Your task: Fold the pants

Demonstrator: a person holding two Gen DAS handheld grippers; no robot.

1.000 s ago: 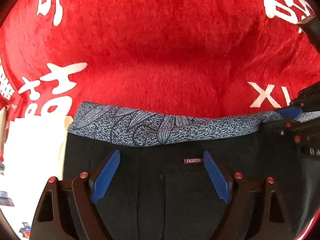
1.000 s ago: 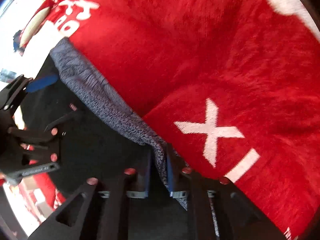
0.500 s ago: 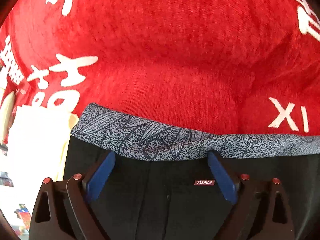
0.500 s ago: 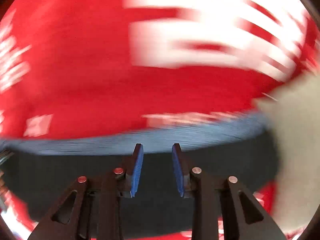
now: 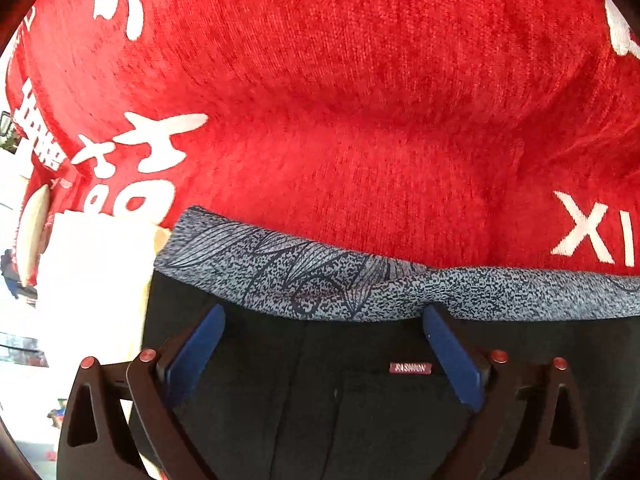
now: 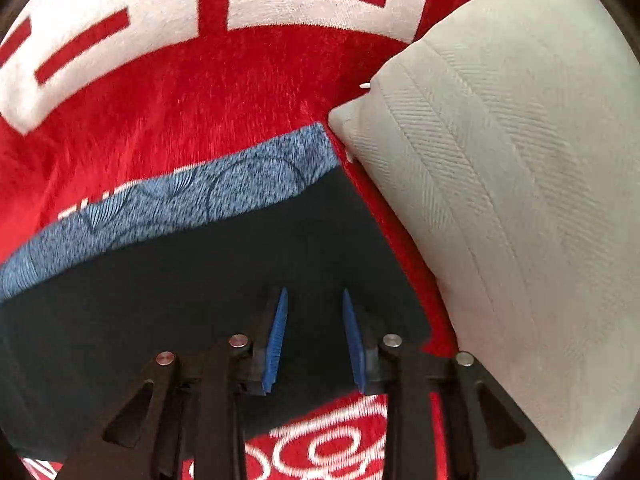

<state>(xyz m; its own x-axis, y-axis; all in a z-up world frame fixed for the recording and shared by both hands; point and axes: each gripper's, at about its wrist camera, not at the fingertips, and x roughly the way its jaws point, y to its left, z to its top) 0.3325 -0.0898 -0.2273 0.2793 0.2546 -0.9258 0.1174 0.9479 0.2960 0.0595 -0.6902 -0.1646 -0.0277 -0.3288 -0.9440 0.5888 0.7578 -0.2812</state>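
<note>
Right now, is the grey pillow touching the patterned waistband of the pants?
Touching. In the right wrist view the pillow's corner meets the end of the patterned waistband, with no red blanket visible between them there.

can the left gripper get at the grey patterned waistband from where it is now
Probably yes: the left gripper is open over the black pants, its fingertips at the waistband edge, with nothing between them.

The pants [image 5: 360,420] run off the frame's lower edge.

Matt black pants [image 5: 360,420] lie on fuzzy red blanket [image 5: 340,120].
</note>
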